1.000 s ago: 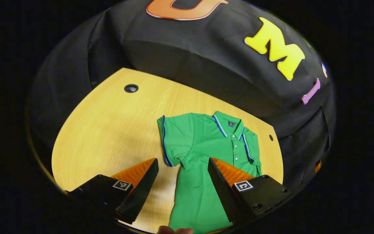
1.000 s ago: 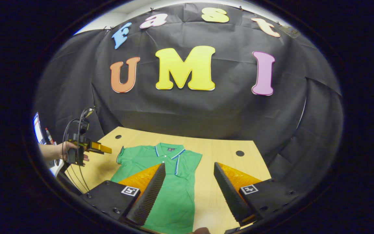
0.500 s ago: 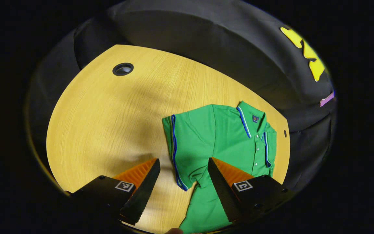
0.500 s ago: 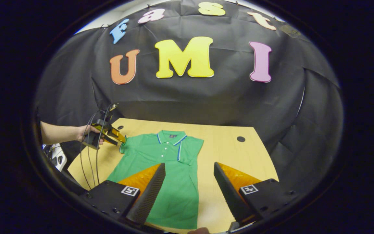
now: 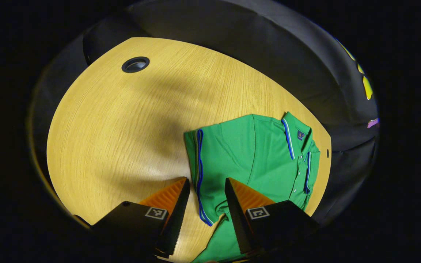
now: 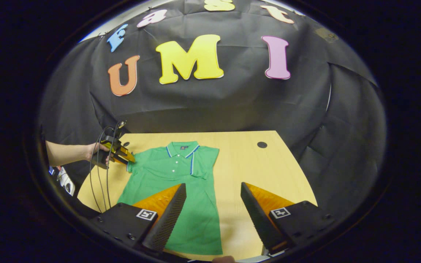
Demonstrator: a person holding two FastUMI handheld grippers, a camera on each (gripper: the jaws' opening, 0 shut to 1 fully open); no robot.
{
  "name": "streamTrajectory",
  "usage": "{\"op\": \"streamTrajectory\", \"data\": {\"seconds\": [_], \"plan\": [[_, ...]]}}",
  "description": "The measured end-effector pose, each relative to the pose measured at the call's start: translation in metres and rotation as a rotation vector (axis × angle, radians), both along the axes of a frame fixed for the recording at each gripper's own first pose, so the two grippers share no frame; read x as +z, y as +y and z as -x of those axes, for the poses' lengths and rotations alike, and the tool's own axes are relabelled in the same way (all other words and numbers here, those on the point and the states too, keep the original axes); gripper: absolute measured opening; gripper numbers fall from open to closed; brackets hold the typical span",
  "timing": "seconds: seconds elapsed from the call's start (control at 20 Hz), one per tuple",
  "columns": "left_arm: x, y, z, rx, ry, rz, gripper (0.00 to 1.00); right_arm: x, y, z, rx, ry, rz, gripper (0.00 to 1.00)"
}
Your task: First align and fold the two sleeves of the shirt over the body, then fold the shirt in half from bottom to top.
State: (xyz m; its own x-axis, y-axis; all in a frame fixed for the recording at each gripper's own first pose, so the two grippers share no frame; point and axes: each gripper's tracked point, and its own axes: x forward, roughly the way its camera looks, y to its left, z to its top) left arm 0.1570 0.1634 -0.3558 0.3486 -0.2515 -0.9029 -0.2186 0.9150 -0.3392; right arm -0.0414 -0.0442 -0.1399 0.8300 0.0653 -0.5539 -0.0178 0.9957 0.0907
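- Over the last second the left gripper (image 5: 205,197) has dropped toward the outer sleeve (image 5: 210,160) of the green short-sleeved polo shirt with blue-striped trim (image 5: 265,157), and its fingers have narrowed around the cuff edge without yet pinching it.
- Seen from the right gripper view, that gripper (image 6: 124,156) and the hand (image 6: 95,150) holding it now sit right at the sleeve tip, where earlier they hung off to the side.
- Lying flat and collar-away on the pale wooden counter (image 5: 122,120), the shirt has its other sleeve already folded onto the body.
- Well back from the hem, the right gripper (image 6: 213,208) hovers with fingers spread, empty.
- Judgement: the second sleeve fold is about to start; the bottom-to-top fold remains.
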Motion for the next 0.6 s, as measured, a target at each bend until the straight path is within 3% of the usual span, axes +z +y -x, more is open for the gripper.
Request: {"op": "streamTrajectory", "data": {"seconds": [0.05,0.3,0.6], "plan": [[-0.001,0.002,-0.001,0.0,0.007,-0.015,0.63,-0.001,-0.002,0.0,-0.006,0.001,0.001,0.96],[-0.007,0.006,0.0,0.033,0.043,-0.065,0.08,-0.004,-0.011,0.004,-0.026,-0.005,0.03,0.96],[0.026,-0.001,-0.006,0.016,-0.054,-0.059,0.04,0.003,-0.023,0.004,-0.077,-0.044,0.05,0.98]]}}
